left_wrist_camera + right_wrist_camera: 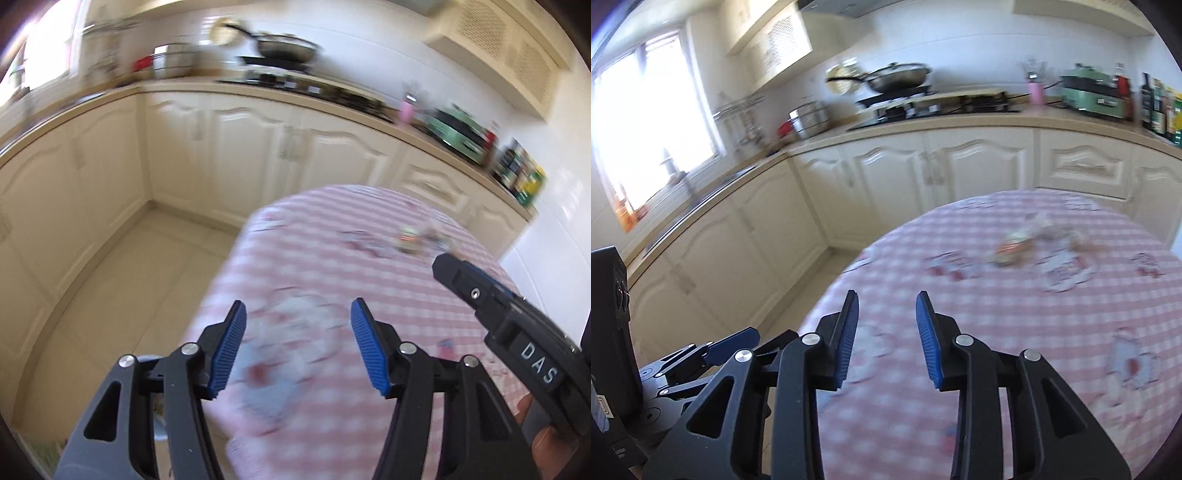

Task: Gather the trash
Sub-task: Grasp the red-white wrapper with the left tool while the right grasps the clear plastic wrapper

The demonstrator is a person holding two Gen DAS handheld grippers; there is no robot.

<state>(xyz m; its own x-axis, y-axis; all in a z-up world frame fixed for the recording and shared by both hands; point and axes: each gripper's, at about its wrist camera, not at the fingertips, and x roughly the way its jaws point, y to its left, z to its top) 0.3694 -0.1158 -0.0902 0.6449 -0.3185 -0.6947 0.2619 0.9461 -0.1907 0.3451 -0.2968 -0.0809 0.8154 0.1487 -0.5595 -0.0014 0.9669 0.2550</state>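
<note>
A small pile of crumpled wrappers (1015, 247) lies on the far part of a table with a pink checked cloth (997, 332); it also shows in the left wrist view (410, 240), blurred. My left gripper (297, 314) is open and empty above the near left edge of the cloth (332, 280). My right gripper (886, 304) is open and empty over the near left part of the table, well short of the wrappers. Its black body (517, 325) shows at the right of the left wrist view.
Cream kitchen cabinets (923, 170) with a countertop wrap around the far and left sides. A wok (897, 77) sits on the hob, a green appliance (1093, 92) and bottles stand at the right. Tiled floor (122, 280) lies left of the table.
</note>
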